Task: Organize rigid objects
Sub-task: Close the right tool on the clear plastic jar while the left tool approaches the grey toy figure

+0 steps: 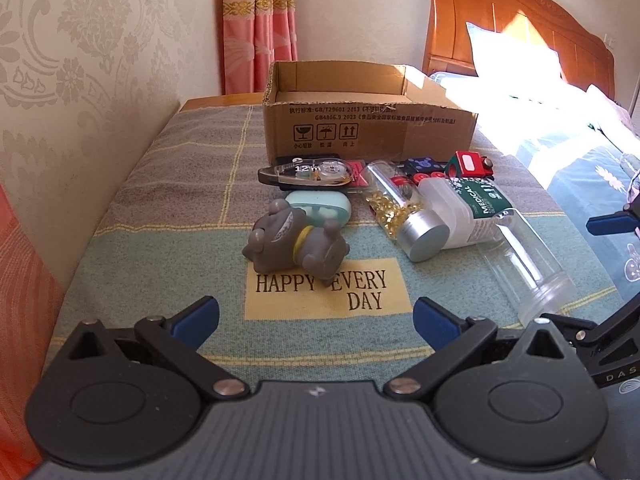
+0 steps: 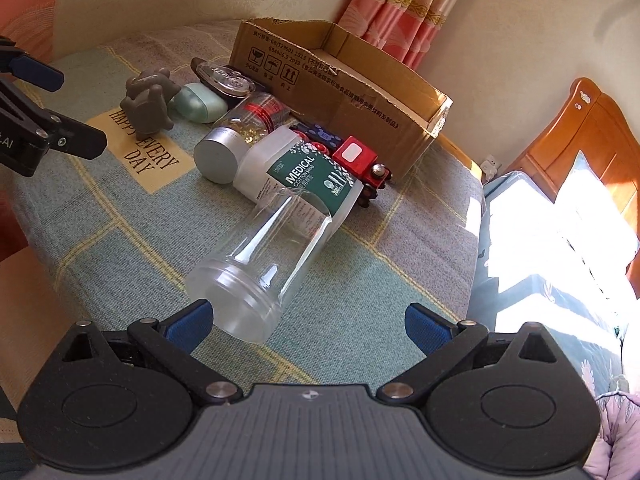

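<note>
Both tools are spread wide and hold nothing. The right tool sits low at the mouth of the clear jar, which lies on its side on the desk, its far end touching the swab tub. The left tool hovers near the grey toy. The box waits open behind the pile. The jar looks light, stiff and slick, likely to roll; I'd pinch it across the ribbed neck, gently.
</note>
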`<control>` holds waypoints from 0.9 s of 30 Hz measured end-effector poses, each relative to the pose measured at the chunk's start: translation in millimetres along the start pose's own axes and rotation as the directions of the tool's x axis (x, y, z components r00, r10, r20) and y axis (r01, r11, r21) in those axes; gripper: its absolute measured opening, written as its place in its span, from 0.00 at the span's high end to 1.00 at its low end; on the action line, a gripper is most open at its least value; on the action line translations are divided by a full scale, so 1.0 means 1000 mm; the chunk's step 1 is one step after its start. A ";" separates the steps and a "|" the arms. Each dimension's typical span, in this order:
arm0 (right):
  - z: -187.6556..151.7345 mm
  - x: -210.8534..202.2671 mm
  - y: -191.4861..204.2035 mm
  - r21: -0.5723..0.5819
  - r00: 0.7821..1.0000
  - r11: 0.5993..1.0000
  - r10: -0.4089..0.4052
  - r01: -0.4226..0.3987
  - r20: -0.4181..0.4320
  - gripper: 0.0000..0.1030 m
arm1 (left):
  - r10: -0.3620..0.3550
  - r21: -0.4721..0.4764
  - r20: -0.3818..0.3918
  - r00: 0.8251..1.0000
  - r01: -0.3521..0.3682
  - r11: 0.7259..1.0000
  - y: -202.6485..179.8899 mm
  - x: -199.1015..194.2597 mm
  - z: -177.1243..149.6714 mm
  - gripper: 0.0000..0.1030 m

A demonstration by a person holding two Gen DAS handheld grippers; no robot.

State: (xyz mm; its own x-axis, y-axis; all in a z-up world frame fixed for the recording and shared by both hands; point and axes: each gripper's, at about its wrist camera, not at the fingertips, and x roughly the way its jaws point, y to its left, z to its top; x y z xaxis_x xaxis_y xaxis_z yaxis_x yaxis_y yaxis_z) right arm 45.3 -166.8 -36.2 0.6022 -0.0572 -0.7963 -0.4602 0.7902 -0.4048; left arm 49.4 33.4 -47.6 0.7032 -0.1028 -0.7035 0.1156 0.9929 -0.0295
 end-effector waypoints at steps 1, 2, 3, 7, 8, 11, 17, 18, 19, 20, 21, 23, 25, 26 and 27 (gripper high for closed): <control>0.003 0.001 0.003 -0.022 1.000 1.000 0.010 -0.010 0.006 0.00 | 0.000 -0.002 -0.001 1.000 0.000 1.000 0.001 0.000 0.000 0.01; 0.005 0.002 0.004 -0.038 1.000 0.999 0.014 -0.014 0.009 0.00 | 0.000 -0.004 -0.003 1.000 0.000 1.000 0.001 0.001 0.000 0.01; 0.008 0.004 0.009 -0.062 1.000 0.998 0.020 -0.019 0.012 0.00 | 0.001 -0.005 -0.004 1.000 -0.001 1.000 0.002 0.001 0.000 0.01; 0.019 0.008 0.019 -0.132 0.998 0.990 0.056 -0.050 0.039 0.00 | 0.003 -0.011 -0.013 1.000 -0.003 1.000 0.003 0.005 0.001 0.01; 0.022 0.009 0.020 -0.146 0.997 0.988 0.064 -0.057 0.046 0.00 | 0.001 -0.012 -0.015 1.000 -0.001 1.000 0.003 0.006 0.002 0.01; 0.029 0.013 0.018 -0.176 0.992 0.980 0.109 -0.096 0.063 0.00 | -0.003 -0.012 -0.022 1.000 0.003 1.000 0.002 0.009 0.002 0.01; 0.041 0.023 -0.002 -0.172 0.969 0.959 0.240 -0.227 0.058 0.00 | -0.005 -0.024 -0.032 0.999 0.004 1.000 0.002 0.013 0.003 0.01; 0.043 0.027 -0.006 -0.160 0.962 0.952 0.270 -0.260 0.046 0.00 | -0.006 -0.025 -0.032 0.999 0.005 1.000 0.002 0.014 0.003 0.01; 0.043 0.029 -0.008 -0.151 0.957 0.949 0.286 -0.277 0.043 0.00 | -0.006 -0.027 -0.033 0.999 0.005 1.000 0.001 0.014 0.003 0.01; 0.043 0.031 -0.011 -0.143 0.954 0.946 0.298 -0.290 0.036 0.00 | -0.006 -0.029 -0.034 0.999 0.005 1.000 0.001 0.014 0.004 0.01; 0.043 0.032 -0.013 -0.130 0.952 0.945 0.305 -0.300 0.026 0.00 | -0.007 -0.030 -0.033 0.999 0.006 1.000 0.001 0.014 0.004 0.01; 0.041 0.032 -0.018 -0.105 0.948 0.943 0.318 -0.315 0.006 0.00 | -0.013 -0.026 -0.029 0.999 0.012 1.000 0.000 0.013 0.004 0.01; 0.034 0.028 -0.022 -0.083 0.942 0.939 0.335 -0.335 -0.007 0.00 | -0.017 -0.020 -0.030 0.999 0.017 1.000 -0.001 0.013 0.003 0.01; 0.031 0.026 -0.023 -0.075 0.942 0.939 0.334 -0.334 -0.013 0.00 | -0.020 -0.015 -0.032 0.999 0.020 1.000 -0.002 0.013 0.003 0.01; 0.027 0.024 -0.023 -0.069 0.944 0.941 0.331 -0.331 -0.020 0.00 | -0.022 -0.010 -0.034 0.999 0.022 1.000 -0.002 0.013 0.003 0.01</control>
State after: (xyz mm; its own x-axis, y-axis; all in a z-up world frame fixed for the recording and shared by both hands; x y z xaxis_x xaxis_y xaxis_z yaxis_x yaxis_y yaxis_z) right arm 87.9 -169.7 -34.2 0.4031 0.1952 -0.8941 -0.6775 0.7204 -0.1482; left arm 60.5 29.4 -55.1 0.6766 -0.1226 -0.7261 0.1237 0.9910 -0.0520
